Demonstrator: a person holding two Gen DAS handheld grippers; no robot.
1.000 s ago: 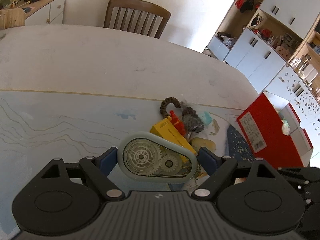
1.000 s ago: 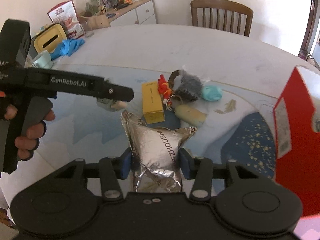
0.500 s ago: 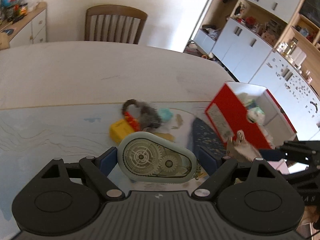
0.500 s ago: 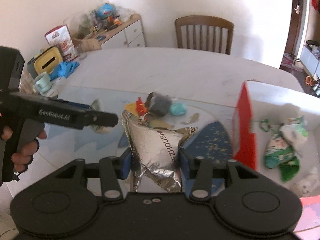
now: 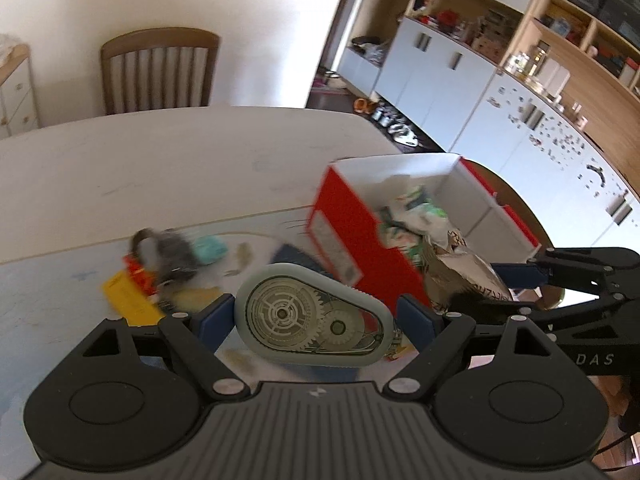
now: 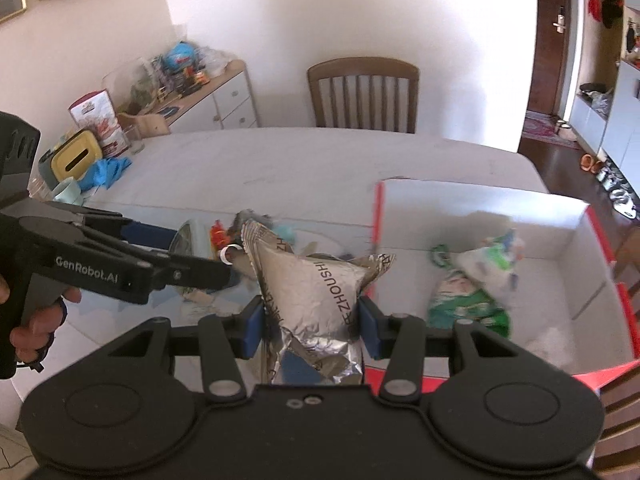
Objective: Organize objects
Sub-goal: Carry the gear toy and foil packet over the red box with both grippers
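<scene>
My left gripper (image 5: pixel 314 320) is shut on a pale grey-green correction tape dispenser (image 5: pixel 312 322) with clear gears, held above the mat just left of the red box (image 5: pixel 360 240). My right gripper (image 6: pixel 310 320) is shut on a crinkled silver foil packet (image 6: pixel 316 300), hanging near the box's left wall (image 6: pixel 378 208). In the left wrist view the foil packet (image 5: pixel 464 272) and the right gripper show at the right, over the box's near corner. In the right wrist view the left gripper (image 6: pixel 120 260) reaches in from the left, a hand on its handle.
The red box with a white inside (image 6: pixel 500 216) holds green-and-white wrappers (image 6: pixel 468 296). A heap of small items lies on the blue mat: a yellow box (image 5: pixel 128 296), a grey fuzzy thing (image 5: pixel 172 248), a teal lump (image 5: pixel 210 248). A wooden chair (image 6: pixel 362 96) stands behind the table.
Both grippers have risen and swung right with their loads, from over the heap to the red box. The box's inside has come into view.
</scene>
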